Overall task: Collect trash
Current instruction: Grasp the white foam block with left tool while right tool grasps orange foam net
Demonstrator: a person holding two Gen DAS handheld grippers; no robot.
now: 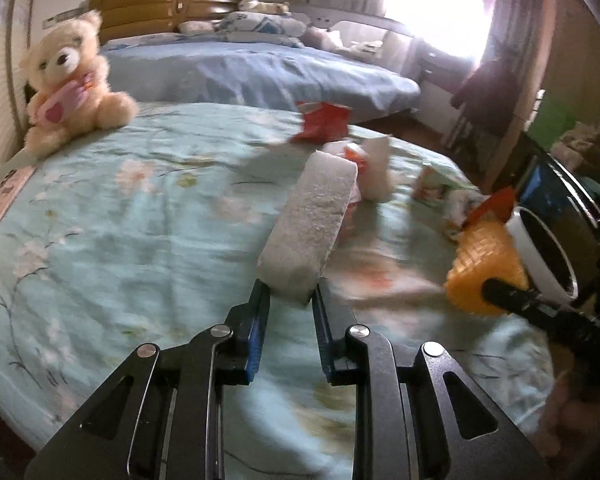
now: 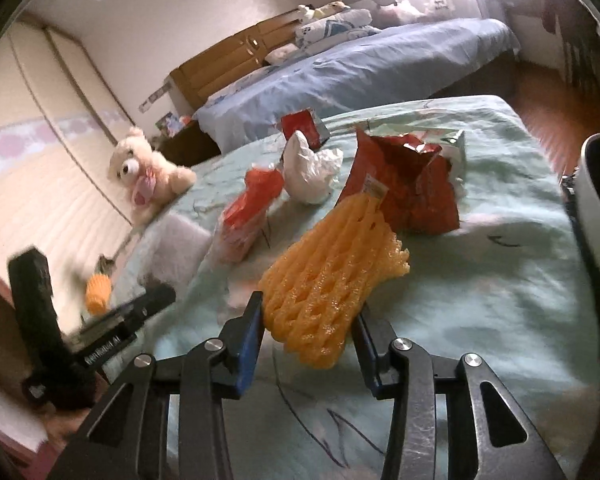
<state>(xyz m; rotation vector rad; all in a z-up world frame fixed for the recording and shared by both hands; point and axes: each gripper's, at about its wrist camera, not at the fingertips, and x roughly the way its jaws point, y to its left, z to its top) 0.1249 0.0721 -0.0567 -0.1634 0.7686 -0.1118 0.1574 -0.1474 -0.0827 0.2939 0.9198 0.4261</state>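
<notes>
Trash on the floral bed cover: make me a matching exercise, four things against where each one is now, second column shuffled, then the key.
Things:
1. White rectangular foam block
2. Yellow foam fruit net
3. Torn red snack bag
4. Cream teddy bear with pink bib

Places:
A. Lying open on the pale green floral bed cover
B. Clamped in the left gripper
C. Sitting at the cover's far edge by the wall
D. Between the fingers of the right gripper

Pairs: 1-B, 2-D, 3-A, 4-C
</notes>
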